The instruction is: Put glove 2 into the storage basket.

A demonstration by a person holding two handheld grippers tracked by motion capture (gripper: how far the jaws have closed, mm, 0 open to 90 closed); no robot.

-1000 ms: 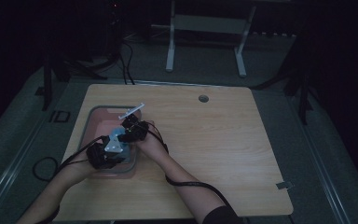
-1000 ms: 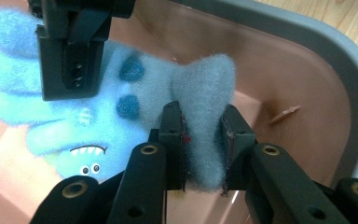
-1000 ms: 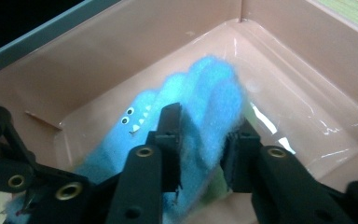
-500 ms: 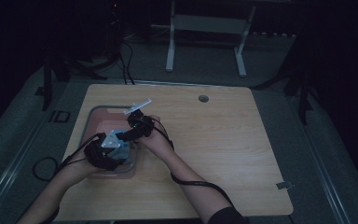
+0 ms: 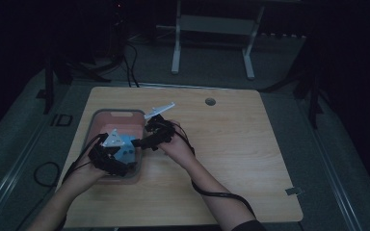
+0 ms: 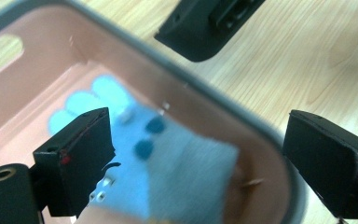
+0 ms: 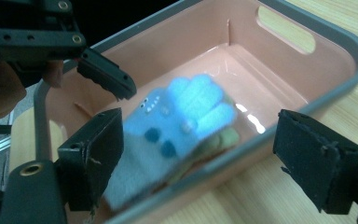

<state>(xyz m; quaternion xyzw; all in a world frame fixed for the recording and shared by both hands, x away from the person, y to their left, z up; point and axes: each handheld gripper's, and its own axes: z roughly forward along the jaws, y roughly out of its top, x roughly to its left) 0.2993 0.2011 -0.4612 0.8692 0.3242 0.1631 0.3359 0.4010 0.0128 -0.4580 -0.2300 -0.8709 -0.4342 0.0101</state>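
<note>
A light blue cloth glove (image 7: pixel 177 126) with dark blue dots lies blurred inside the pink bin (image 7: pixel 303 98), over something tan. In the left gripper view the glove (image 6: pixel 168 163) sits low between the wide jaws of my left gripper (image 6: pixel 200 163), and neither pad presses on it. My right gripper (image 7: pixel 205 158) hangs over the bin's near rim, its jaws far apart and off the cloth. Both pairs of jaws have just been opening. From above, the left gripper (image 5: pixel 124 156) is over the bin (image 5: pixel 113 114) and the right gripper (image 5: pixel 143 143) is at its right edge.
The grey-rimmed bin stands at the left of a wooden table (image 5: pixel 250 159). A round cable hole (image 5: pixel 210 101) is near the table's far edge. The left gripper's jaw (image 7: pixel 105 79) reaches in from the bin's far side in the right gripper view.
Both grippers opened and let go of the blue glove, which now lies in the bin. My right gripper pulled back to the right and rose a little; the left one stayed put.
</note>
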